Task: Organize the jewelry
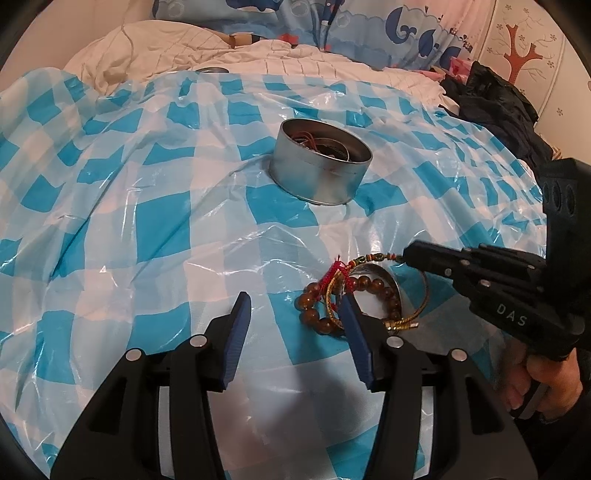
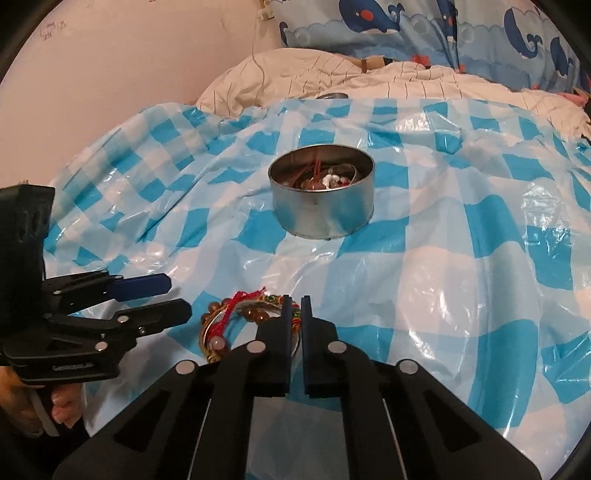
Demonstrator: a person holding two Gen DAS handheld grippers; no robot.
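A heap of bracelets lies on the blue-and-white checked plastic sheet [image 1: 147, 229]: a brown bead bracelet [image 1: 314, 314], a silver bangle [image 1: 391, 280], a red thread [image 1: 336, 271] and a colourful beaded cord bracelet [image 1: 373, 258]. My right gripper [image 1: 406, 254] comes in from the right, its jaws pinched on that cord bracelet [image 2: 295, 314] at the heap's far edge. My left gripper [image 1: 294, 299] hovers open with nothing in it, its right finger just over the heap. Behind them stands an open round tin [image 1: 317, 177] with jewelry inside [image 2: 325, 181].
The sheet covers a bed with a white quilt [image 1: 177, 48] and whale-print bedding [image 2: 424, 26] at the back. A metal lid [image 1: 212, 69] lies at the sheet's far edge. Black clothing [image 1: 491, 99] sits at the right. A hand [image 1: 543, 380] holds the right gripper.
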